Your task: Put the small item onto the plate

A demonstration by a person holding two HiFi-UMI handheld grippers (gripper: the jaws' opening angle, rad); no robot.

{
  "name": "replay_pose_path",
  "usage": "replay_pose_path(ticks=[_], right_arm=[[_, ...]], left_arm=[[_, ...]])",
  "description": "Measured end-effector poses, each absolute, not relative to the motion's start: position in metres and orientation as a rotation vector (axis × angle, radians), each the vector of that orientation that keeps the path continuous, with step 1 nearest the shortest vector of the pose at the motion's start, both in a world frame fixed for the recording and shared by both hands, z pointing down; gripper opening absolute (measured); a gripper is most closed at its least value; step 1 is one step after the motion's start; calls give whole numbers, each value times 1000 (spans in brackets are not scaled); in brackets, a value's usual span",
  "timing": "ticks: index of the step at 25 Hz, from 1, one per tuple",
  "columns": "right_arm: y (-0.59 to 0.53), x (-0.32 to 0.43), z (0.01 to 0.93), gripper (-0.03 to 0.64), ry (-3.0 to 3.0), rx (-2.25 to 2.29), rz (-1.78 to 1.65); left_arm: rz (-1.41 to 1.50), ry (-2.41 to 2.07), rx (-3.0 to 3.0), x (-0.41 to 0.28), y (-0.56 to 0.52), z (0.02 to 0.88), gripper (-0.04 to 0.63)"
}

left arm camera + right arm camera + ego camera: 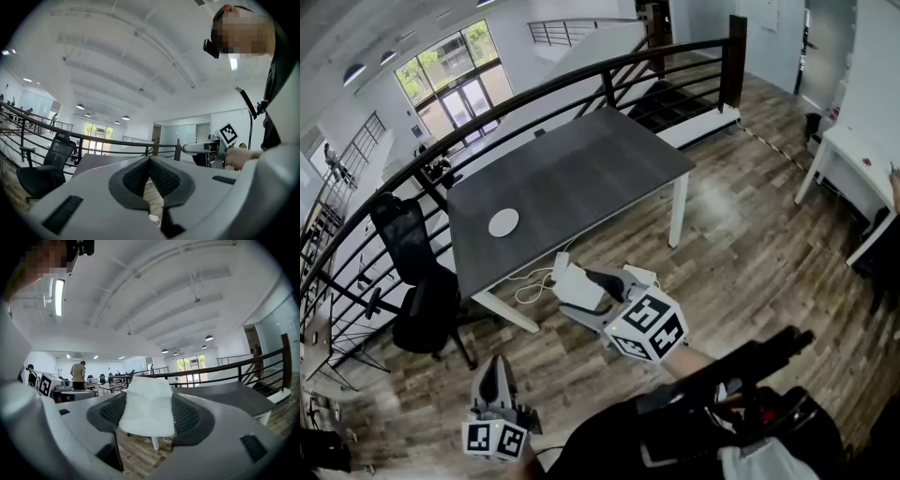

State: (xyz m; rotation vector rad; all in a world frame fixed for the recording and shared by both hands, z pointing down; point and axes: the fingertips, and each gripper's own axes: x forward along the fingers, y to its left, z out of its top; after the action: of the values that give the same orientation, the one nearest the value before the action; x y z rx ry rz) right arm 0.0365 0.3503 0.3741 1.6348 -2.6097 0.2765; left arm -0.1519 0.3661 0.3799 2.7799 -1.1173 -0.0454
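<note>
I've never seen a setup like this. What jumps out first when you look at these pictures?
First, the white item clamped between the jaws of the right gripper, held in mid-air just short of the dark table. Next, a small white plate sits alone near the table's left end. The left gripper is low at the lower left of the head view, jaws together and empty.

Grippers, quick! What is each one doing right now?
Left gripper: shut, nothing between its jaws.
Right gripper: shut on the small white item.
</note>
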Motion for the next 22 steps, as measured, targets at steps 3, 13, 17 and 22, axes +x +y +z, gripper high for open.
replay_pose_path(ticks=[3,13,17,22], right_arm=[[349,37,370,311,-2617,1638,270],[350,26,367,311,-2606,1639,245],[354,-4,368,311,-2596,1643,246],[357,-23,369,311,-2578,1670,249]], left_arm=[[-44,-1113,2787,-150,366,378,5],[-82,-1100,2812,-156,368,373,5],[-92,-1091,2808,-187,369,376,5],[-94,-1068,2815,-209,372,378,5]])
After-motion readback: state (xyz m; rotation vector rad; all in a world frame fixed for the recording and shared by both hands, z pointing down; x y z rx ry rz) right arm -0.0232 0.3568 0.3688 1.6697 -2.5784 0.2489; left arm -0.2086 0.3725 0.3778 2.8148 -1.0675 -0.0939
